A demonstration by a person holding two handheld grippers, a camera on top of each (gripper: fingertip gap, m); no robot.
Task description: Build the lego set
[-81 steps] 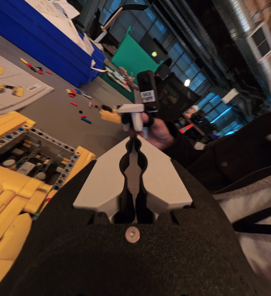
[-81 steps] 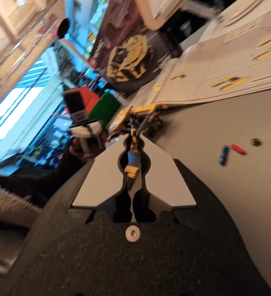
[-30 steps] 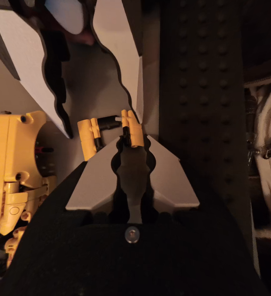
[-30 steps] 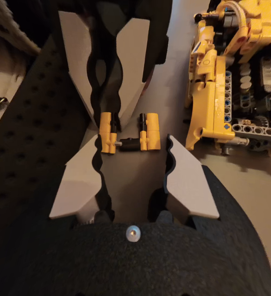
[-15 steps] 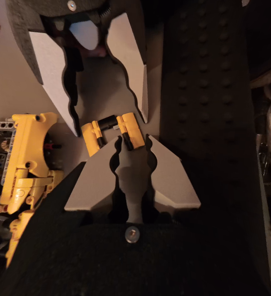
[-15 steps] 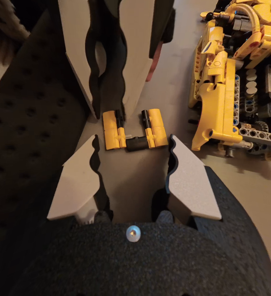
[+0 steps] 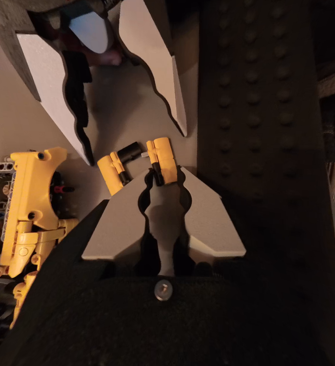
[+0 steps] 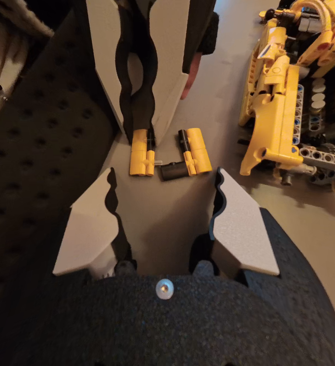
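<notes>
Two small yellow lego sub-assemblies lie on the grey table between my grippers. My left gripper (image 7: 163,171) is shut on the end of one yellow piece (image 7: 162,160), which has a black pin and a small grey axle tip. It also shows in the right wrist view (image 8: 141,152), held by the left gripper (image 8: 143,136). The other yellow piece (image 8: 197,152) carries a black elbow connector (image 8: 172,171) and lies free on the table. My right gripper (image 8: 165,170) is open and empty, its fingers on either side just short of both pieces. The large yellow lego vehicle (image 8: 271,118) stands to the right.
A dark studded mat (image 8: 34,138) borders the pieces on the left of the right wrist view, and on the right of the left wrist view (image 7: 252,118). A person's fingertip (image 8: 190,83) shows behind the left gripper. The vehicle (image 7: 30,198) is close on the left. Only a small space, under 4 cm, lies between the two pairs of fingers.
Both grippers came down from mid-air to the table. The right gripper, earlier shut on a yellow piece, is open with that piece lying free. In the last half second little has moved.
</notes>
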